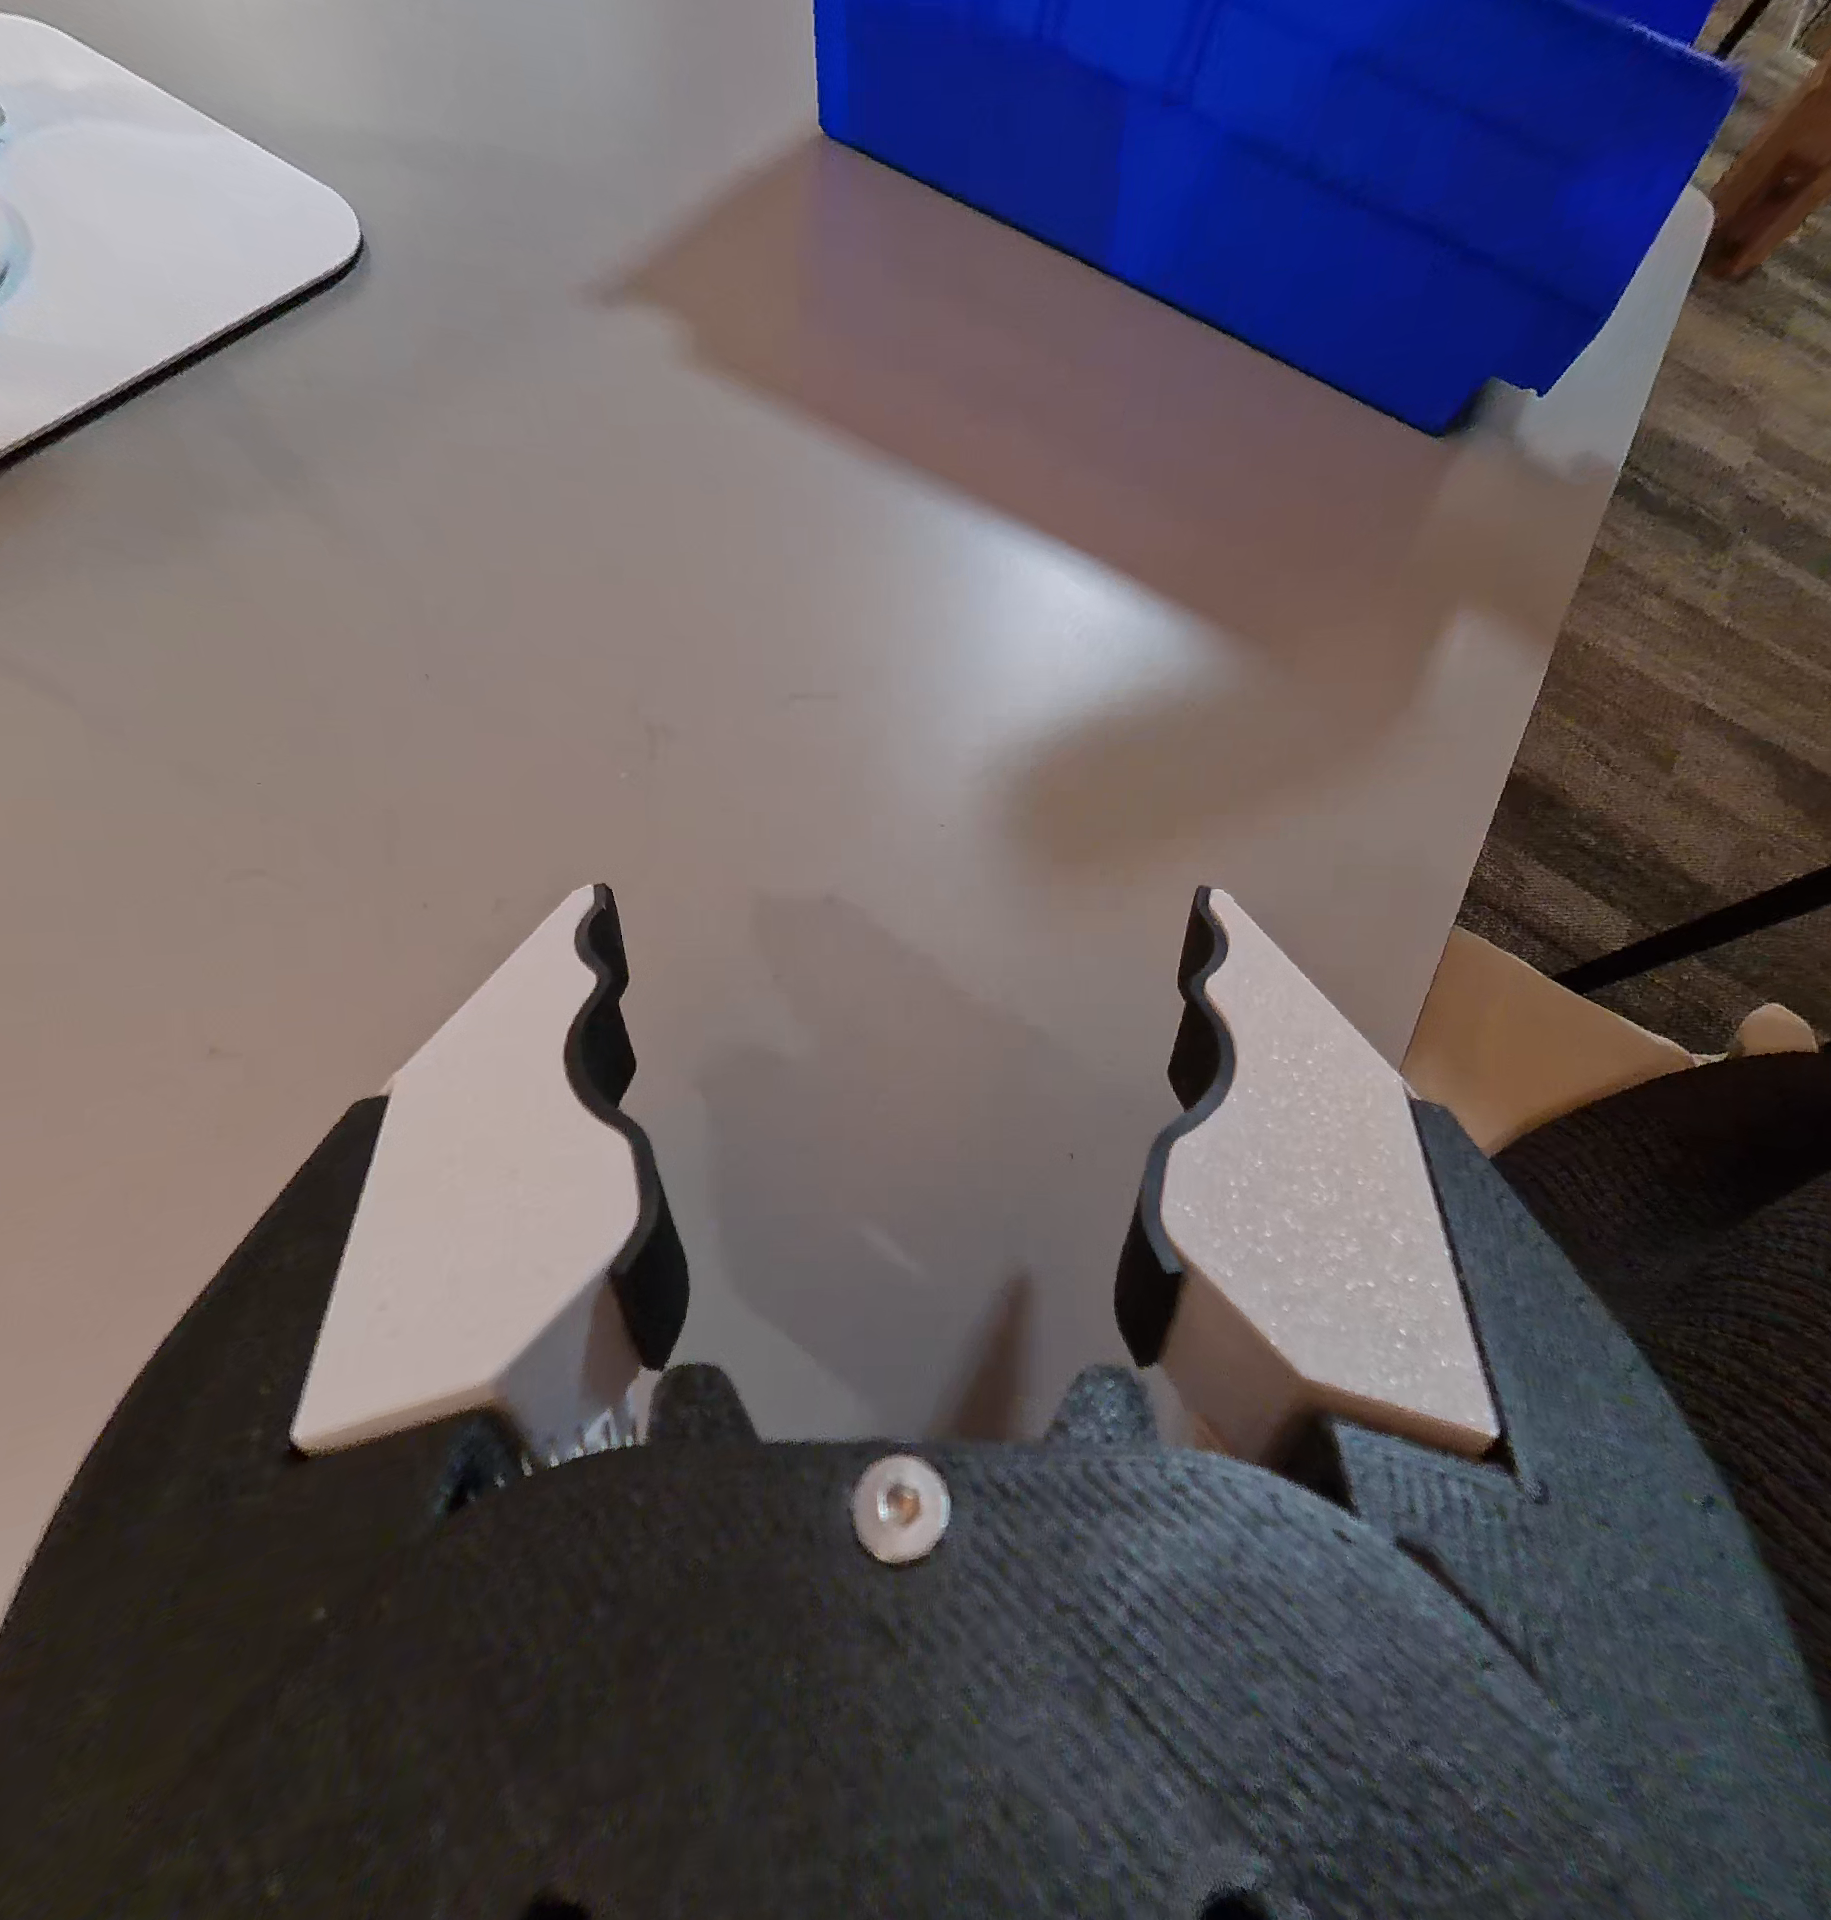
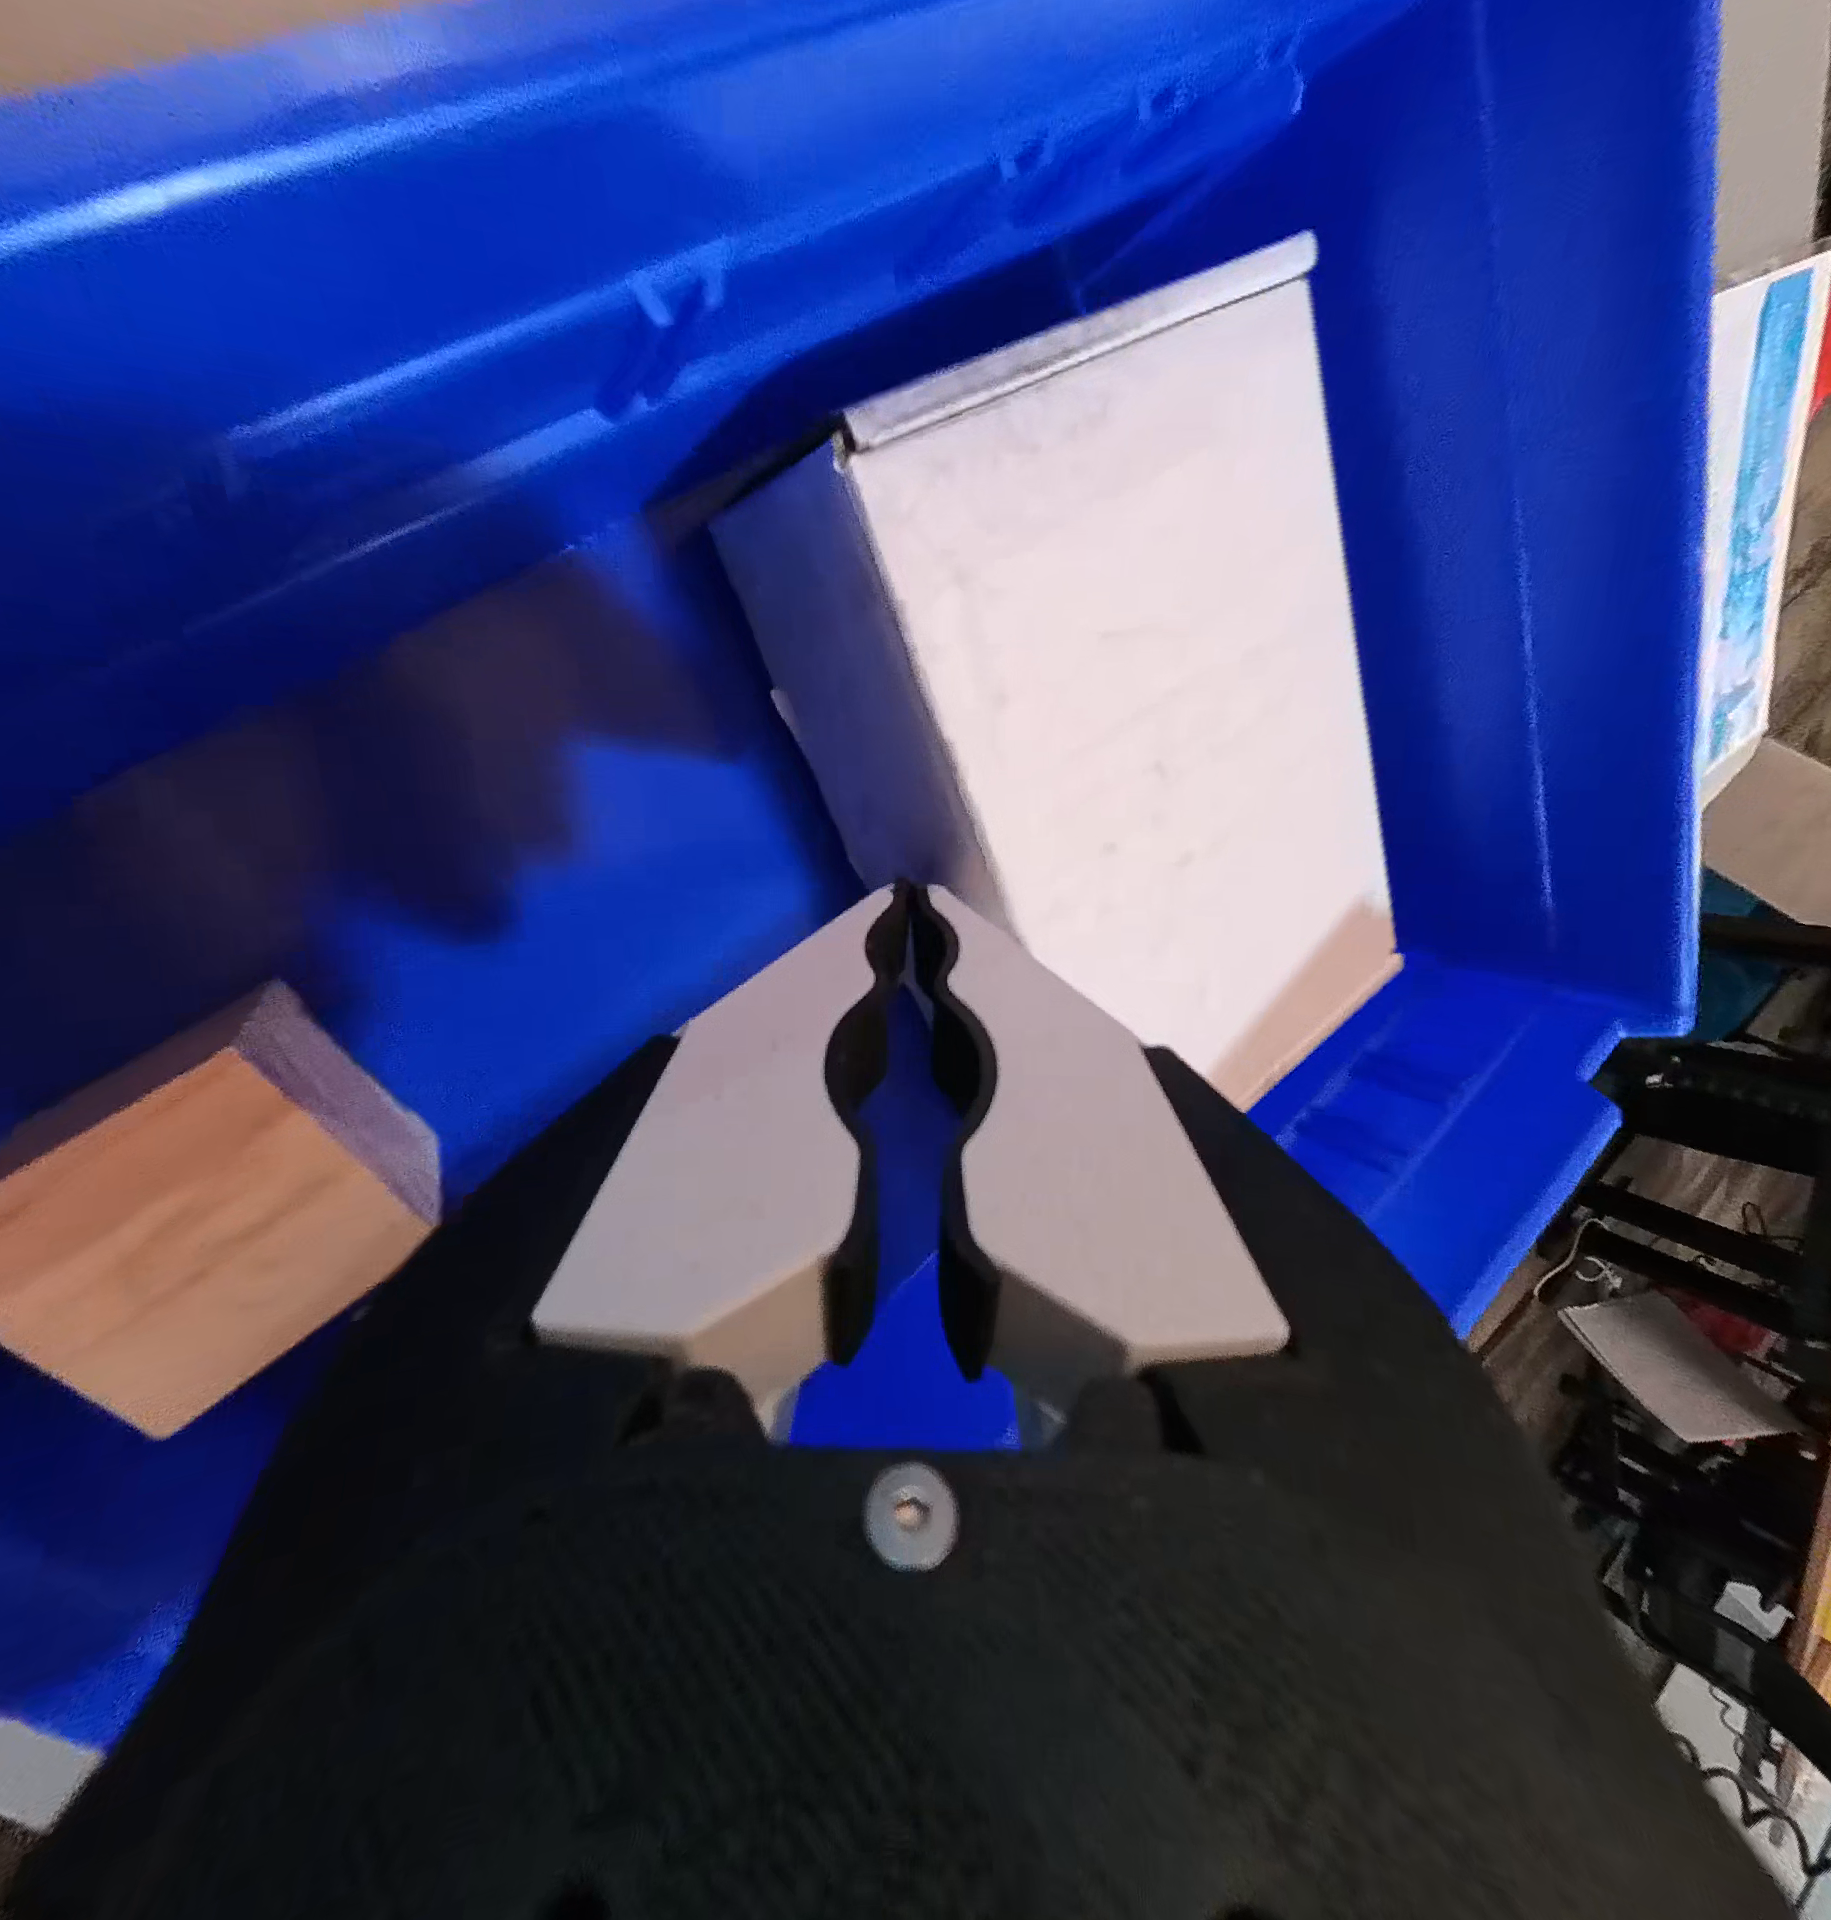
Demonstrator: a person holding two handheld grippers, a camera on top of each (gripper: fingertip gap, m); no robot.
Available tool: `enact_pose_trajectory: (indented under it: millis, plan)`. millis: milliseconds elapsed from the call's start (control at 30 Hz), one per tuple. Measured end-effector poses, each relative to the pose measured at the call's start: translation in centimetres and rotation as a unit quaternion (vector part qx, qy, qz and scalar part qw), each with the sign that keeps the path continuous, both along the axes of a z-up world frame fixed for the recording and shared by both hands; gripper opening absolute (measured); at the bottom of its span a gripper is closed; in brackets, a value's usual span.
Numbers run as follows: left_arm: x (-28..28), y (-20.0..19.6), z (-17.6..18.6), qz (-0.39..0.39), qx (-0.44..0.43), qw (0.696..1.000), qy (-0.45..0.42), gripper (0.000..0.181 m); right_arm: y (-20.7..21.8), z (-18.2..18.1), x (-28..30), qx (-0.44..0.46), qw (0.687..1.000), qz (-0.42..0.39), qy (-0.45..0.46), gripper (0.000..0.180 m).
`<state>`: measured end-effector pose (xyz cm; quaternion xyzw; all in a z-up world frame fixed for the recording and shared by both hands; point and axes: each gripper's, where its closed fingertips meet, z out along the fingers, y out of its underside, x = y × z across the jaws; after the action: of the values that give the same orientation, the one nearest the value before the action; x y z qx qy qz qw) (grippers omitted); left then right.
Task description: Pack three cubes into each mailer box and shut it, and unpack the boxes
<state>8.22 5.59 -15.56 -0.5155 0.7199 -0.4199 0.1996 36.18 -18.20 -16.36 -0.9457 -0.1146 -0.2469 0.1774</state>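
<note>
Right wrist view: the right gripper (image 2: 909,896) is closed, tips meeting at the near edge of the white mailer box (image 2: 1119,665) inside the blue bin (image 2: 1534,520) — whether it pinches the edge I cannot tell. A wooden cube (image 2: 178,1195) lies left. The left gripper (image 1: 906,914) gapes wide over the bare table (image 1: 475,675) — empty.

The counter (image 1: 578,623) is a smooth, pale grey slab with a dull sheen, and its right edge runs diagonally down past patterned carpet. At its far right corner stands a blue bin (image 1: 1254,177), whose base reaches almost to that edge. At the far left lies a flat white base plate (image 1: 163,260) with rounded corners (a clear, curved stem rises from it, cut off by the frame). The two are well apart. From the right wrist view, only a grey sliver of the counter (image 2: 7,1766) shows under the bin (image 2: 371,312).
</note>
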Motion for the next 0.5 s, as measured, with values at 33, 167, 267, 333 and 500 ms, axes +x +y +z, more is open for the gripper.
enact_pose_trajectory:
  millis: [33,167,267,333,500]
  plan:
    - [0.0,0.0,0.0,0.000,0.001,1.000,0.000,0.105,-0.1,0.0,0.2,-0.002,1.000,-0.002,0.000,0.000]
    - [-0.1,0.2,-0.1,0.000,0.002,1.000,-0.001,0.105,-0.4,0.0,0.9,-0.005,1.000,-0.012,-0.005,0.000]
    - [0.0,0.2,-0.2,-0.002,0.001,1.000,0.001,0.104,-0.4,0.2,0.9,0.004,1.000,-0.018,-0.004,0.000]
    - [-0.1,0.2,-0.3,-0.003,0.002,1.000,0.002,0.104,-0.3,0.2,0.9,0.007,1.000,-0.019,-0.011,0.000]
    - [-0.1,0.1,-0.2,-0.004,0.006,1.000,0.000,0.104,-0.6,0.3,1.3,0.003,0.999,-0.034,-0.033,0.001]
